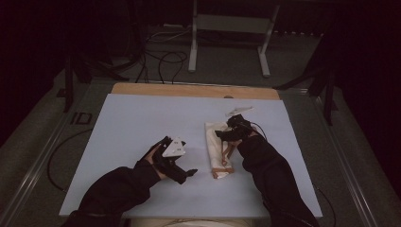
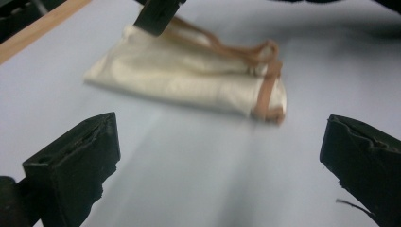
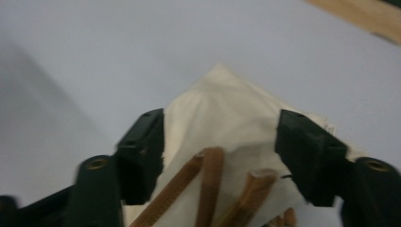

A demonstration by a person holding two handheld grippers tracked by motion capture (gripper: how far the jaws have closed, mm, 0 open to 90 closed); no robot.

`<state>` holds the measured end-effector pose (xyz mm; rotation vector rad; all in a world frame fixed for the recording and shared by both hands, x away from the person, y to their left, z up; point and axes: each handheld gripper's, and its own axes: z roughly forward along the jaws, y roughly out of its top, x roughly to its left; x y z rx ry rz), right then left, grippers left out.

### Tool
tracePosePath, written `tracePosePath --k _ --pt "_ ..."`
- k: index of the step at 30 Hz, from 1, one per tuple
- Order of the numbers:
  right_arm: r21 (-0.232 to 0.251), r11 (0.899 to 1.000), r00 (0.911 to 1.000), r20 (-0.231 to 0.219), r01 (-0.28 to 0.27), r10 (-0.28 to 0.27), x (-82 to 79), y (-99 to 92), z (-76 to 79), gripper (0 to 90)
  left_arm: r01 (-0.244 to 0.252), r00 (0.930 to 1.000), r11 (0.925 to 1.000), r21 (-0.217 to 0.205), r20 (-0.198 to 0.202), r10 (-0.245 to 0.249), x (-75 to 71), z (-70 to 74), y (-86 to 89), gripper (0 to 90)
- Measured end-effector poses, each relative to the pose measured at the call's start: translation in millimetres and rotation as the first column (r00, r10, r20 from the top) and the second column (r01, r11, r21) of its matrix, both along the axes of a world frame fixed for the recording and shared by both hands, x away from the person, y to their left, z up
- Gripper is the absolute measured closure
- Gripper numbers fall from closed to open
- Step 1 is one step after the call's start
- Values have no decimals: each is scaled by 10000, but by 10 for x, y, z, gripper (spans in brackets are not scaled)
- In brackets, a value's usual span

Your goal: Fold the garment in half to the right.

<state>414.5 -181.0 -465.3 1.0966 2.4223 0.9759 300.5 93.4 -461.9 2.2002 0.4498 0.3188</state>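
Left claw (image 1: 191, 172) lies level, spread wide and empty; right claw (image 1: 219, 134) hangs half-open over the cloth pouch (image 1: 217, 146), its cords (image 3: 208, 189) between.

High view overhead; tool views near pouch (image 2: 189, 80).

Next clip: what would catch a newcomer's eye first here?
A cream drawstring pouch with brown cords lies right of centre on the pale blue table. The right tool sits over the pouch, cords between its parted jaws. The left tool stands wide open, empty, on bare table beside it.
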Motion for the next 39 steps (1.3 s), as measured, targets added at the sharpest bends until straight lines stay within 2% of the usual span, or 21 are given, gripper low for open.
tracePosePath --k 3,4,7,8,13,15,18,19,20,22,23,27,32,39 --pt "-278 9996 9999 -140 16 -20 -14 17 -34 556 -235 9996 9997 -93 -150 234 -86 -73 135 3" --pt "-328 9994 9999 -152 64 -69 -19 12 -37 642 -308 9994 9995 -122 -175 306 -106 -90 174 3" --pt "-349 9993 9999 -33 122 -124 -37 -21 -15 848 -668 9977 9971 -355 -155 662 -149 -136 286 3" --pt "-326 9994 9999 52 111 -109 -43 -36 0 864 -787 9968 9961 -397 -157 782 -158 -151 325 3" --pt "-233 9992 9986 442 314 -303 -90 -133 94 874 -1356 9903 9894 -525 -366 1338 -169 -265 492 3" --pt "-301 9988 9979 523 387 -371 -110 -188 117 875 -1594 9869 9854 -594 -333 1577 -179 -306 546 3" --pt "-229 9974 9961 583 681 -667 -142 -298 124 874 -1994 9799 9769 -773 -238 1982 -197 -363 665 3" --pt "-251 9967 9953 613 768 -751 -161 -346 115 874 -1994 9799 9769 -773 -238 1982 -197 -363 665 3" --pt "-249 9960 9944 635 856 -839 -181 -391 100 874 -2176 9760 9704 -1044 -283 2158 -213 -385 738 3" --pt "-284 9952 9938 636 936 -917 -197 -426 83 873 -2236 9747 9685 -1096 -248 2222 -222 -392 758 3" --pt "-297 9928 9915 631 1157 -1136 -222 -496 46 873 -2281 9736 9660 -1219 -185 2276 -240 -401 800 3" --pt "-297 9885 9877 545 1483 -1465 -260 -607 -47 872 -2413 9704 9617 -1298 -187 2409 -255 -414 838 3" --pt "-439 9853 9850 582 1651 -1624 -283 -670 -163 870 -2450 9693 9606 -1309 -116 2456 -264 -435 842 3" --pt "-407 9793 9800 213 1984 -1977 -268 -762 -376 851 -2562 9664 9581 -1284 -155 2564 -266 -477 849 3"
